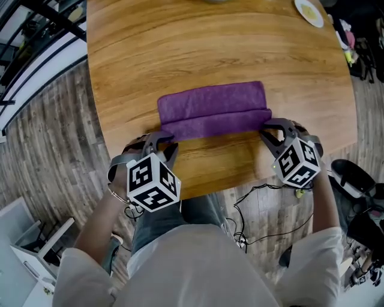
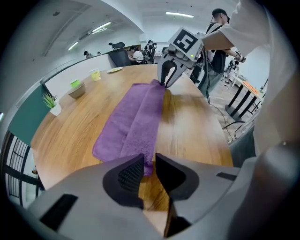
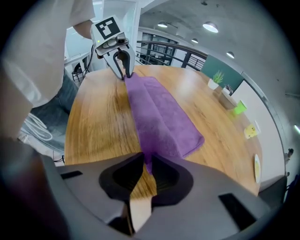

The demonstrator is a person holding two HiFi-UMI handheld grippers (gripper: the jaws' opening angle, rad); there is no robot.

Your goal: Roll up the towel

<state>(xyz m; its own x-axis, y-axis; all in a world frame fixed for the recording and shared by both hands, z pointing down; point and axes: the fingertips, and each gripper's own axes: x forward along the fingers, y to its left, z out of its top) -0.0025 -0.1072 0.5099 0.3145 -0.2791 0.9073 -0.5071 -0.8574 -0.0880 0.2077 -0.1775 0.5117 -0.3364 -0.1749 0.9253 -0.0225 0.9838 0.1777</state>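
Note:
A purple towel (image 1: 213,111) lies folded lengthwise on the round wooden table (image 1: 180,42), its near long edge doubled over toward me. My left gripper (image 1: 163,138) is at the towel's near left corner and is shut on that corner's edge (image 2: 148,164). My right gripper (image 1: 268,127) is at the near right corner, likewise shut on the towel's edge (image 3: 146,164). In the left gripper view the right gripper (image 2: 165,83) pinches the far end of the towel (image 2: 133,122). In the right gripper view the left gripper (image 3: 123,74) pinches the far end of the towel (image 3: 159,117).
A small plate (image 1: 309,12) sits at the table's far right edge. A potted plant (image 2: 52,105), a box (image 2: 76,89) and a green cup (image 3: 239,108) stand along the far rim. Cables (image 1: 258,198) lie on the floor below the table's near edge. A person (image 2: 218,33) stands beyond the table.

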